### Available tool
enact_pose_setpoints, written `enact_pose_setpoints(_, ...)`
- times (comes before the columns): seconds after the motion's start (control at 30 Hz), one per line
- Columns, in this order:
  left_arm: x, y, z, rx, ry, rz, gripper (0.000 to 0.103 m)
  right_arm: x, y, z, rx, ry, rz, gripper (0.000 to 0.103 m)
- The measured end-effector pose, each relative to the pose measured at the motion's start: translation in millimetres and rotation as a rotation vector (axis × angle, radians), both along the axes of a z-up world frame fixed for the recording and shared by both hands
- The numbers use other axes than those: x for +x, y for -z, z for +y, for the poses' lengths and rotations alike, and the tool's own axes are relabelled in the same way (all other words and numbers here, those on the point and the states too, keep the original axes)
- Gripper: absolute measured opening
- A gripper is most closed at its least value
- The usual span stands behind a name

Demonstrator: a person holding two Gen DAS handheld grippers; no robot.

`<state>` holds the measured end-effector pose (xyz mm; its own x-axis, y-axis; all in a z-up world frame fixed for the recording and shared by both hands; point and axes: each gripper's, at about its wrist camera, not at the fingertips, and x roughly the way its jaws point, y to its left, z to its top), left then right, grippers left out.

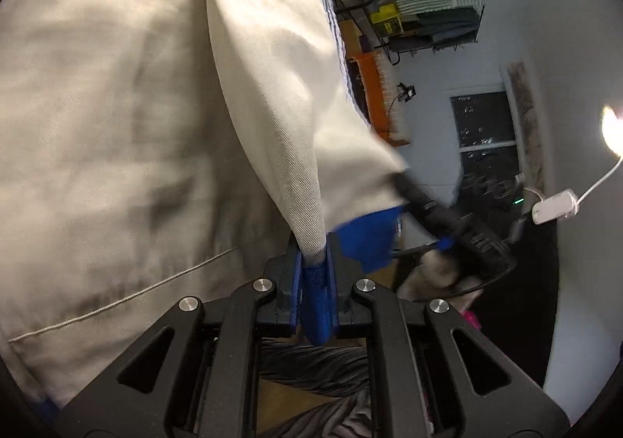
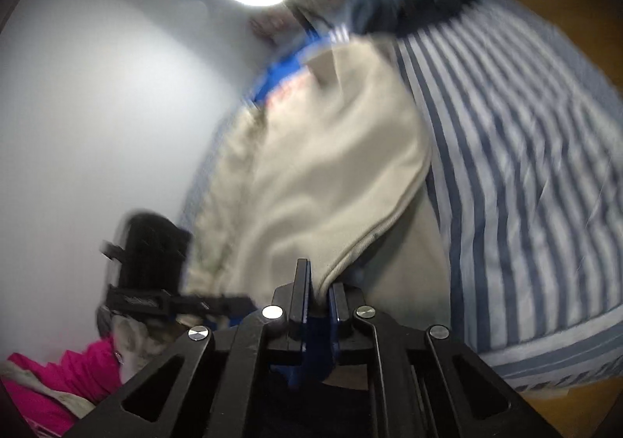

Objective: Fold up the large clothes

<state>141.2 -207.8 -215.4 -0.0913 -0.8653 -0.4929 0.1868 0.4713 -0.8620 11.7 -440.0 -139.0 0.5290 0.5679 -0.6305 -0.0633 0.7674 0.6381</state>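
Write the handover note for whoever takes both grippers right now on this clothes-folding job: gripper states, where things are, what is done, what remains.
Left gripper: shut on a fold of the beige garment.
Right gripper: shut on another edge of the same garment.
The garment lies over the striped bedding, partly lifted. A pink garment waits at the side.
Done: both edges gripped.
Left: carry the fold over, lay it flat, release, then likely the pink one.

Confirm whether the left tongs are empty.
No, the left tongs are clamped on a fold of the beige garment.
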Motion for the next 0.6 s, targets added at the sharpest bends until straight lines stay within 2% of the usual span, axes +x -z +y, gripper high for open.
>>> enact_pose_setpoints(0.07, -5, 5, -11, 0.086, 0.044, -0.053, 0.009, 2, 8, 1, -0.052, 0.000, 0.042, 0.002)
enact_pose_setpoints(0.17, -13, 15, -21, 0.226, 0.079, -0.132, 0.009, 7, 45, 15, -0.171, -0.020, 0.175, 0.002)
enact_pose_setpoints(0.2, -15, 17, -21, 0.246, 0.082, -0.143, 0.009, 8, 57, 22, -0.215, -0.040, 0.212, 0.002)
enact_pose_setpoints(0.27, -17, 18, -18, 0.252, 0.080, -0.142, 0.009, 10, 67, 30, -0.273, -0.064, 0.228, 0.002)
enact_pose_setpoints(0.37, -21, 7, -19, 0.288, 0.094, -0.196, 0.009, 13, 65, 31, -0.284, -0.078, 0.235, 0.006)
enact_pose_setpoints(0.47, -26, -7, -18, 0.343, 0.106, -0.250, 0.011, 13, 42, 31, -0.281, -0.128, 0.187, 0.034)
enact_pose_setpoints(0.5, -28, -8, -15, 0.348, 0.110, -0.254, 0.016, 12, 31, 29, -0.275, -0.132, 0.152, 0.035)
enact_pose_setpoints(0.6, -34, -20, 7, 0.351, 0.104, -0.287, 0.018, 15, 6, 14, -0.241, -0.109, 0.069, 0.035)
